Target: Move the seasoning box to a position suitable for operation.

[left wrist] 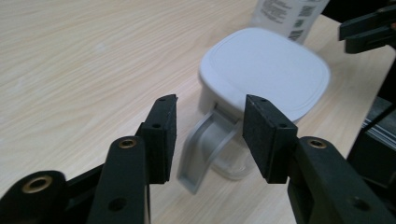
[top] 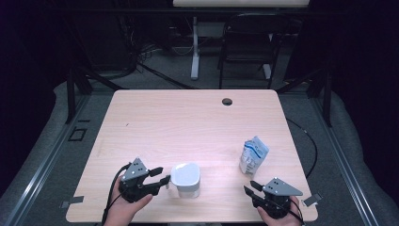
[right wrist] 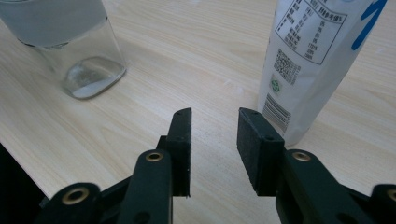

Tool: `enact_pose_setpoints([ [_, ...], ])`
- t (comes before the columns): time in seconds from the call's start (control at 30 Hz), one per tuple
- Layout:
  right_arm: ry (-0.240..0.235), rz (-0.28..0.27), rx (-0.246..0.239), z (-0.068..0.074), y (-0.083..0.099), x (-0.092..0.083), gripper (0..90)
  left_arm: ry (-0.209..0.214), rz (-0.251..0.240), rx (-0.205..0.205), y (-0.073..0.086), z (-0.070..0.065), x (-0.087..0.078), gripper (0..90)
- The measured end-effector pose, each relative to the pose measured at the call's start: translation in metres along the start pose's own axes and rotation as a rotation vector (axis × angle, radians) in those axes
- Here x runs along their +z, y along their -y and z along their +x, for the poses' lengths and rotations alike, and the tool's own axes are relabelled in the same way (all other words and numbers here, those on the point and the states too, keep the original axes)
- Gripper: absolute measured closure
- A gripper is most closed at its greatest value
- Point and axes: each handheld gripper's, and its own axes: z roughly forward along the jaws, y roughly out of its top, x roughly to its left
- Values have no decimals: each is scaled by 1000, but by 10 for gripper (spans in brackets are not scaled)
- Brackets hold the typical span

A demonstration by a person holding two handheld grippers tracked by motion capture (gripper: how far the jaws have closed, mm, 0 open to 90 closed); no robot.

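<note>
While our left tool (top: 157, 178) gapes empty just beside the lidded jug (top: 186, 179) at the counter's (top: 188, 122) near edge, the handle (left wrist: 201, 154) faces it; our right tool (top: 250, 189), part-open and empty, sits near the pouch (top: 253, 155).

Clear lidded jug (top: 186, 180), white square lid shut, grey handle, upright near front edge of surface (top: 188, 117).

jug (top: 186, 181): clear, white lid | pouch (top: 253, 155): white, blue print | table (top: 188, 122): pale wood
</note>
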Motion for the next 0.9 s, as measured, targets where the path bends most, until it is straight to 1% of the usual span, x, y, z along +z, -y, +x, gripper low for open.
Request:
enact_pose_setpoints([
  [0.03, -1, 7, 3, 0, 1, 0, 651, -6, 3, 11, -3, -1, 0, 585],
  [0.07, -3, 6, 1, 0, 1, 1, 645, -10, 5, 14, -6, -1, 0, 586],
  [0.1, -2, 15, -2, 0, 2, 2, 639, -8, 5, 14, -8, -1, 0, 606],
  [0.17, -3, 15, -3, 0, 2, 1, 636, -19, 7, 13, -13, -2, 0, 612],
  [0.2, -3, 12, -1, 0, 2, 1, 634, -23, 13, 19, -15, -2, 0, 619],
  [0.27, -3, 12, 0, 0, 2, 0, 629, -28, 16, 23, -18, -2, 1, 653],
  [0.3, -3, 7, 3, 0, 2, 0, 629, -20, 13, 17, -20, -1, 1, 672],
  [0.33, -5, 1, 5, -1, 3, 0, 629, -9, 8, 9, -21, -1, 1, 724],
  [0.37, -5, 1, 5, -1, 3, 0, 629, 3, 0, 5, -22, 0, 1, 724],
  [0.4, -2, 1, 8, -2, 3, 0, 629, 10, 0, 4, -23, 1, 1, 746],
  [0.47, 3, 7, 11, -2, 4, 0, 631, 19, 8, 14, -25, 1, 1, 816],
  [0.53, 9, 11, 15, -3, 4, 0, 632, 25, 5, 26, -26, 0, 1, 882],
  [0.57, 11, 16, 15, -3, 5, 0, 632, 29, 4, 30, -26, -1, 1, 899],
  [0.6, 11, 14, 24, -4, 6, -1, 632, 25, 5, 32, -26, -2, 1, 900],
  [0.67, 13, 17, 30, -4, 6, -1, 632, 31, 7, 36, -24, -3, 3, 900],
  [0.73, 7, 9, 35, -4, 7, 0, 631, 28, 7, 34, -23, -3, 5, 900],
  [0.9, 11, 16, 17, -3, 7, 0, 630, 37, 14, 34, -22, -3, 9, 900],
])
